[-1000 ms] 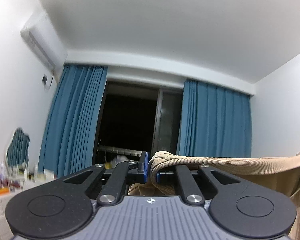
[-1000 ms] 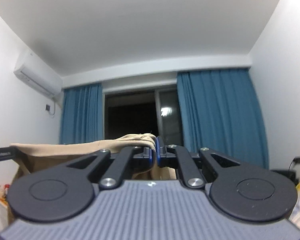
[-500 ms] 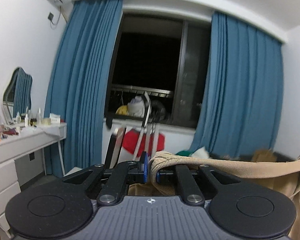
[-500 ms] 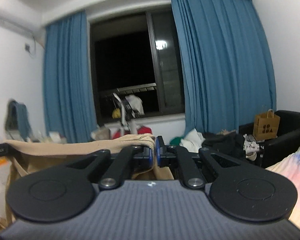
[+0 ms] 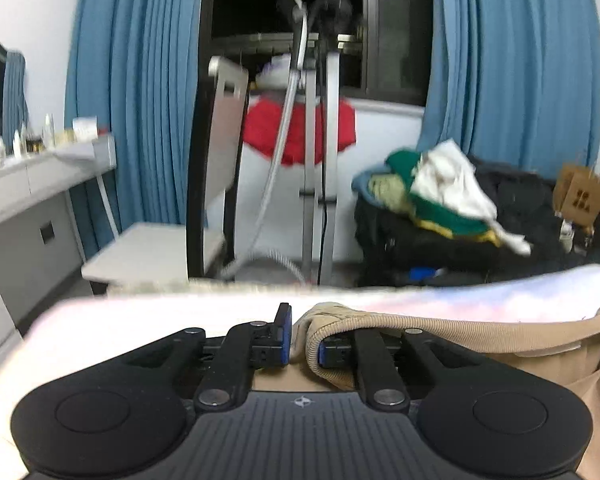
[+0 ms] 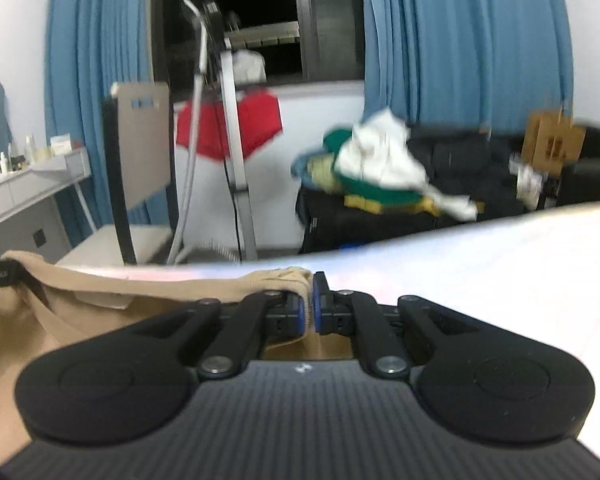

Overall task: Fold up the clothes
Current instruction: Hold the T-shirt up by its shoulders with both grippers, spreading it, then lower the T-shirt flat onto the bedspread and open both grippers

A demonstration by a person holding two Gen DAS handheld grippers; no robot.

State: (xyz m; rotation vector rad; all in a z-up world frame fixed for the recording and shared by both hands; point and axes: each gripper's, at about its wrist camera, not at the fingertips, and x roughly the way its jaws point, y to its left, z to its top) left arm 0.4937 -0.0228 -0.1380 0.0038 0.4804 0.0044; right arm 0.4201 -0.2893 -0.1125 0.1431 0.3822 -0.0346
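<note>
Left wrist view: left gripper (image 5: 303, 338) with jaws just opening, a visible gap between the blue pads, the ribbed hem of the tan garment (image 5: 440, 330) draped over the right finger (image 5: 336, 354) alone and no longer pinched; cloth trailing off to the right of that gripper and sagging in folds at the lower right edge. Just beyond the gripper, the pale bed (image 5: 140, 320), washed out and blurred. Farther behind the bed, a grey chair (image 5: 156, 248), a metal stand (image 5: 318, 152) with something red (image 5: 300, 128) hung on it, blue curtains (image 5: 140, 80) either side of a dark window, and a heap of clothes (image 5: 440, 184) on a black sofa to the right of the stand. Right wrist view: right gripper (image 6: 311, 307) pressed nearly together, pinching the tan hem (image 6: 296, 280) between its blue pads; garment stretching left from that gripper toward a black piece at the picture's left edge, most likely the other gripper. Bed surface (image 6: 480, 264) spreading to the right of the gripper, with the same stand, curtains and clothes pile behind it.
</note>
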